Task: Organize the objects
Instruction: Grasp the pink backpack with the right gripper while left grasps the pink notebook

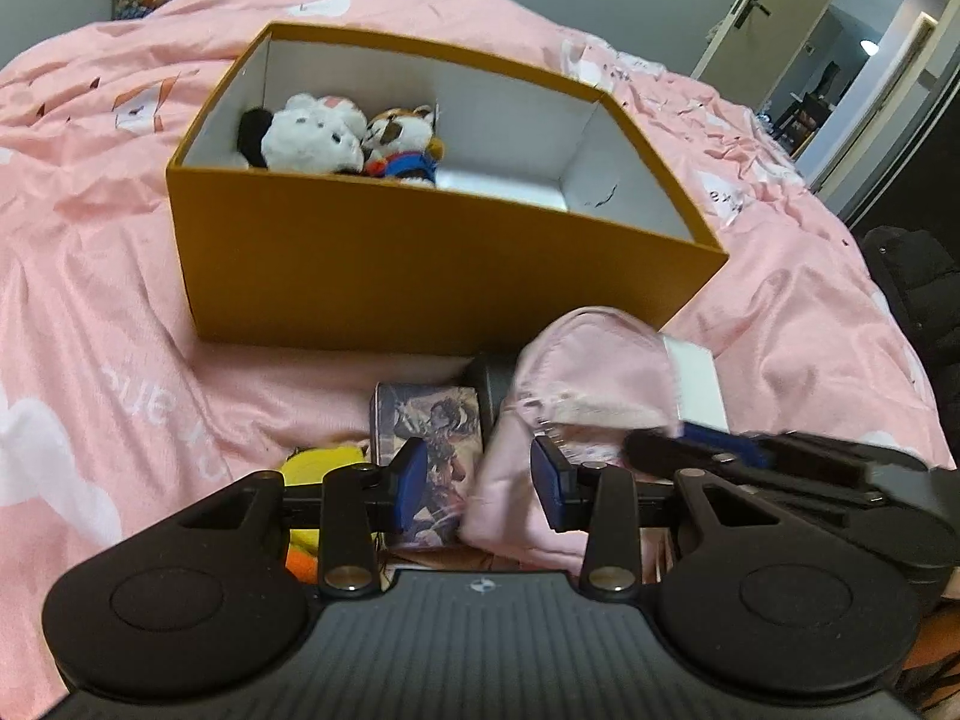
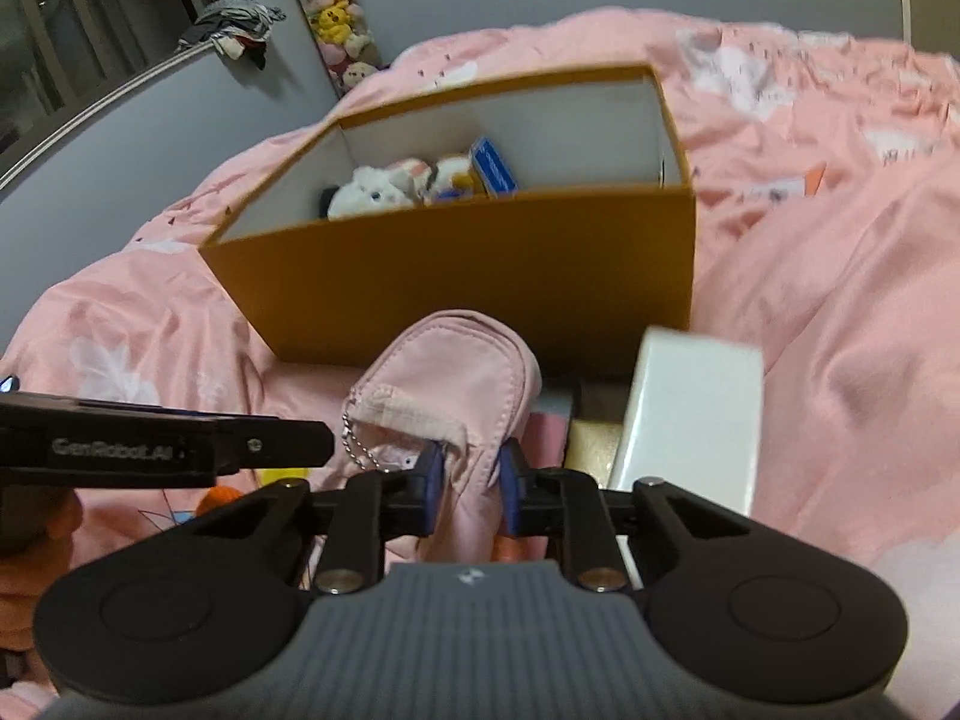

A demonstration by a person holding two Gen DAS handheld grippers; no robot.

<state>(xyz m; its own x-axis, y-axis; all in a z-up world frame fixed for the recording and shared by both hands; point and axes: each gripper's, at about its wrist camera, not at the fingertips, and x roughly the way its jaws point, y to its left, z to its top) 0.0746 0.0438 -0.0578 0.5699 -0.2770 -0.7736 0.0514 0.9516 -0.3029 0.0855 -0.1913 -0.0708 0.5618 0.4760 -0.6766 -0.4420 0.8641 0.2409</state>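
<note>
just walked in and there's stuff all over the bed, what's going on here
A person is tidying loose items into an orange box on the pink bedspread, using a handheld tool in each hand. The right tool is shut on a pink pouch in front of the box. The left tool is open, holding nothing, above an illustrated card box and a yellow plush. Two plush toys already sit inside the box; a white box waits beside the pouch.
</note>
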